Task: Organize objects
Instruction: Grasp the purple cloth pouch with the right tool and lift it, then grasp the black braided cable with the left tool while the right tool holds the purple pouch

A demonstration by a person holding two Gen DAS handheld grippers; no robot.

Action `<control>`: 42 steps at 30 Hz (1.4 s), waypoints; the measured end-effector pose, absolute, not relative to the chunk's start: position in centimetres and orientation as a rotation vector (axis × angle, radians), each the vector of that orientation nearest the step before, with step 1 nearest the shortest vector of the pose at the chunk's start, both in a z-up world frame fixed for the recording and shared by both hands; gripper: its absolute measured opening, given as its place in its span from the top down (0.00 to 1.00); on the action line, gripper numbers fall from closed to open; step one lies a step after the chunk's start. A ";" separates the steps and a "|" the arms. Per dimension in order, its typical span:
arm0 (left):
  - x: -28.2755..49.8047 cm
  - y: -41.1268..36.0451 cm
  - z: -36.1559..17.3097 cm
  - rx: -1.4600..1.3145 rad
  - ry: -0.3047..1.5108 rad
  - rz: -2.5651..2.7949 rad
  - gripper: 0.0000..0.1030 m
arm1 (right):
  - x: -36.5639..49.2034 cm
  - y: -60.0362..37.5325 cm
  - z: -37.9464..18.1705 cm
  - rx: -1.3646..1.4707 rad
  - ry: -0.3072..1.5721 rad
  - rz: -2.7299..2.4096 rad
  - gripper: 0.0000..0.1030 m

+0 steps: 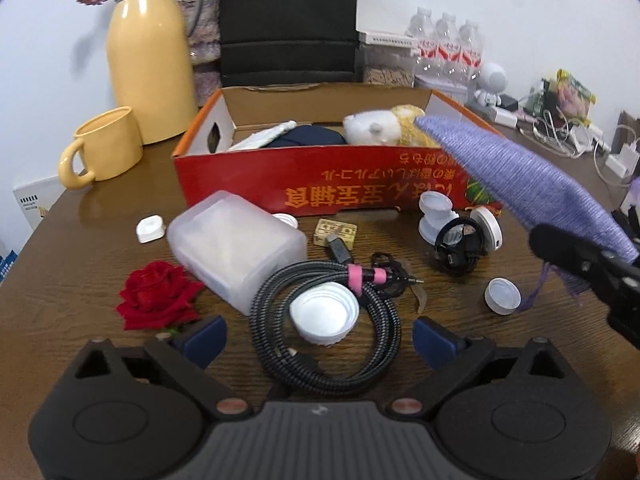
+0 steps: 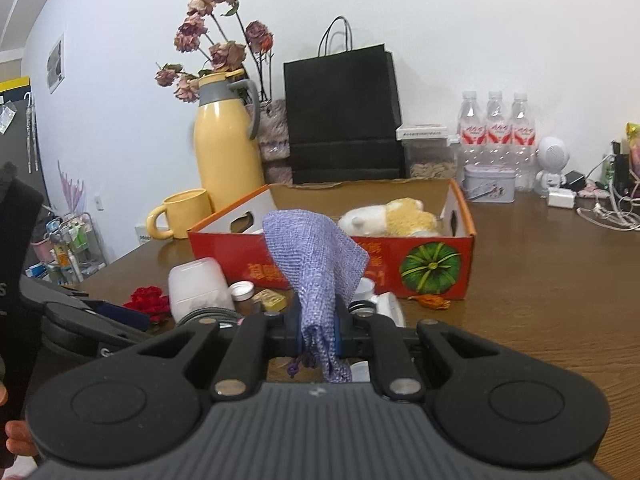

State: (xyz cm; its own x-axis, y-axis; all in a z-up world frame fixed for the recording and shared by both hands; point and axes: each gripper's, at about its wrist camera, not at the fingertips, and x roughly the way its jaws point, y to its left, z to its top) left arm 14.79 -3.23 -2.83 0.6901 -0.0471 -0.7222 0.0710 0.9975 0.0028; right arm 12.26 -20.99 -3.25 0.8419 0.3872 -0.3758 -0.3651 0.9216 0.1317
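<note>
**Purple pouch lifted toward the box while the other claw stands empty**

The red cardboard box [image 2: 434, 264] sits in the middle of the bench [image 2: 540, 300] with its top open. It already holds a plush toy [image 2: 394, 216] and, in the left wrist view, a dark blue item [image 1: 310, 138] beside a white one, so it looks like the collecting place for the loose things. What is still scattered lies just in front of it: a coiled braided cable [image 1: 320, 328] with a white cap [image 1: 324, 314] resting inside its loop, a frosted plastic container [image 1: 236, 244], a red rose [image 1: 158, 300], a small black cable bundle [image 1: 458, 248] and more white caps.

The right claw [image 2: 319, 332] is closed tight on a purple knitted pouch [image 2: 316, 256], pinching it near its drawstring end. The rest of the fabric stands up and flops forward, clear of the bench and in line with the box. That grip looks chosen for carrying the pouch over the front wall and dropping it in.

The left claw [image 1: 318, 338] is spread wide with nothing between its blue pads [image 1: 208, 338]. It touches nothing and hovers above the coiled cable and the cap, which lie in the gap between its fingers. The cable seems the likely next pick.
</note>
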 end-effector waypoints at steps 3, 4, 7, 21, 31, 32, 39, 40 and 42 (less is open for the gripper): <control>15.3 -4.0 -3.1 0.045 0.823 -0.060 0.03 | 12.3 -21.7 -3.4 0.059 0.399 0.389 0.87; 15.5 -4.3 -3.3 0.051 0.830 -0.056 0.03 | 12.4 -21.9 -3.6 0.061 0.398 0.388 0.87; 16.0 -4.7 -4.0 0.068 0.858 -0.033 0.03 | 12.6 -22.2 -4.0 0.062 0.398 0.383 0.87; 16.0 -4.5 -4.7 0.038 0.847 -0.004 0.14 | 12.6 -22.4 -4.7 0.057 0.378 0.387 0.87; 14.2 -4.0 -2.9 0.015 0.747 -0.043 0.16 | 12.3 -22.3 -4.5 0.047 0.365 0.388 0.87; 14.1 -4.0 -2.7 0.012 0.737 -0.048 0.16 | 12.3 -22.3 -4.4 0.046 0.363 0.387 0.87; 13.1 -3.7 -1.6 0.002 0.692 -0.079 0.17 | 12.1 -22.0 -3.7 0.033 0.342 0.381 0.87; 13.0 -3.6 -1.4 0.002 0.681 -0.083 0.19 | 12.1 -22.0 -3.6 0.031 0.338 0.379 0.87; 12.8 -3.4 -0.9 -0.029 0.678 -0.139 0.90 | 12.0 -21.9 -3.3 0.024 0.332 0.376 0.87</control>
